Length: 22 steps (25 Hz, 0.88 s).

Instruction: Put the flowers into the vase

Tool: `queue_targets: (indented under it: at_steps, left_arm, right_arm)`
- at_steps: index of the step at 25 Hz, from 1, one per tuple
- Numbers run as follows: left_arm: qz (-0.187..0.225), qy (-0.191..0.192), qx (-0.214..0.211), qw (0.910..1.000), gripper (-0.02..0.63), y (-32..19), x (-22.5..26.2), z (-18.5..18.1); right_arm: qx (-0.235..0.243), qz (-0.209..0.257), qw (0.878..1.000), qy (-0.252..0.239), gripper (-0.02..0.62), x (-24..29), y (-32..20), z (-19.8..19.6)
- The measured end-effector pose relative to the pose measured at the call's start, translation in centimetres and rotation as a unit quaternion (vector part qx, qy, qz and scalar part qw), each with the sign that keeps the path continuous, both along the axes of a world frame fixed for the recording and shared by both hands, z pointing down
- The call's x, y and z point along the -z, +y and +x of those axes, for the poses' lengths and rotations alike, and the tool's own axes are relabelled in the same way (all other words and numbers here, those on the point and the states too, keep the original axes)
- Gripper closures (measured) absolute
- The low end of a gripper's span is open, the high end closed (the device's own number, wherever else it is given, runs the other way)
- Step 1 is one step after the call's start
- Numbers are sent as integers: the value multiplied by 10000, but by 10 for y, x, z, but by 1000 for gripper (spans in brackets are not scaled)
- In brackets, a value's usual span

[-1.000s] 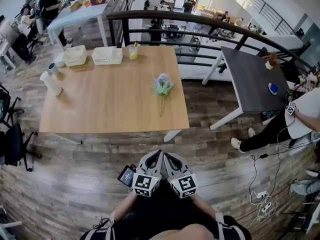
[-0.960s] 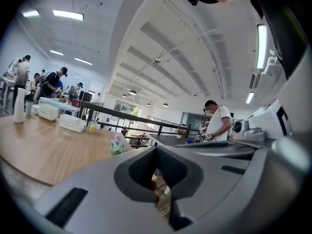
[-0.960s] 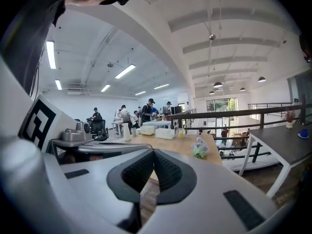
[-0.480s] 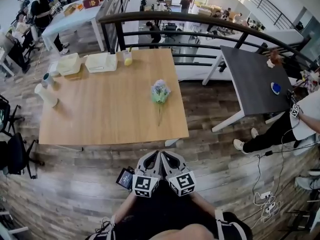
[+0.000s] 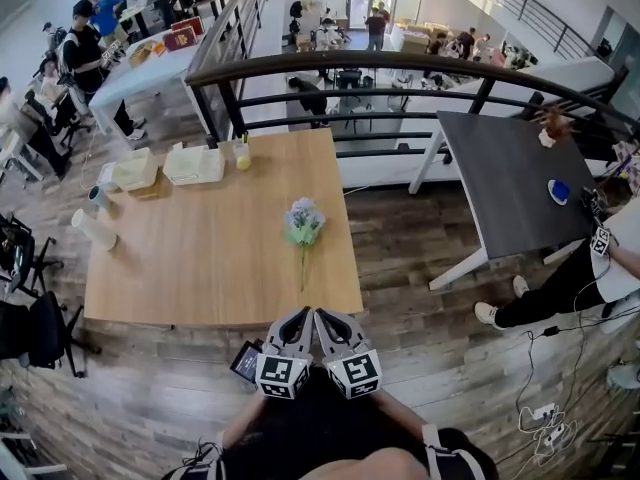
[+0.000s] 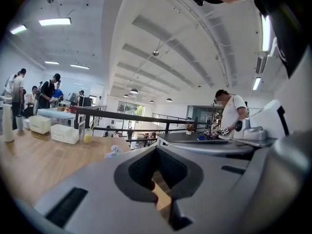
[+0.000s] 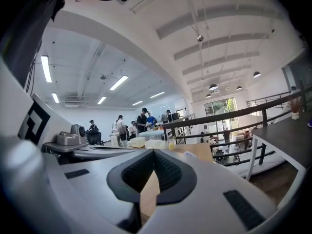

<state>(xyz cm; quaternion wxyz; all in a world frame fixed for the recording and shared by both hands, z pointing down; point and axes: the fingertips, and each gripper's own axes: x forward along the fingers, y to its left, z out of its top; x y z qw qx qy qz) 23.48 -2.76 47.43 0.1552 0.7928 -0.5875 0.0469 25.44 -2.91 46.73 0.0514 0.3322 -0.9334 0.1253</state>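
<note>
The flowers (image 5: 303, 222) lie flat on the desk (image 5: 200, 268), right of its middle. Their long axis runs near to far, with the blossoms toward the railing (image 5: 400, 63) and the stem end toward the person, short of the near edge. The white vase (image 5: 93, 230) stands by the left edge, well apart, with bare wood between. The left hand-held gripper (image 5: 296, 318) and right hand-held gripper (image 5: 327, 318) sit side by side at the near edge, each with its jaws closed together and empty.

A white bin (image 5: 195, 165) sits beside a yellow cup (image 5: 242, 156) on the wooden table (image 5: 200, 268); dark table (image 5: 510, 183) apart.
</note>
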Motion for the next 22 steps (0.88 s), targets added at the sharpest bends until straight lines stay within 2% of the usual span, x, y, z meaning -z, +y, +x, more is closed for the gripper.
queue_targets:
  at_steps: [4,8,13,18,22]
  left_arm:
    - [15,-22,-60,10000,577,-27,-2,20]
    - [-265,-111,-47,9996,578,-43,-16,33]
    - [-340,-233,391,9984,578,-48,-16,-8]
    - [-312,-210,330,9987,577,-63,-21,-31]
    - [-264,-102,156,9995,577,-82,-25,-49]
  right_arm:
    - [-59,-77,9994,-343,578,-2,-30,21]
    - [-120,-298,9992,-236,578,-18,-45,34]
    - [238,-332,9991,-142,578,-21,-48,-7]
    - [309,-463,9984,-24,578,-30,-62,-31]
    - [178,-324,9991,224,578,-32,-82,-50]
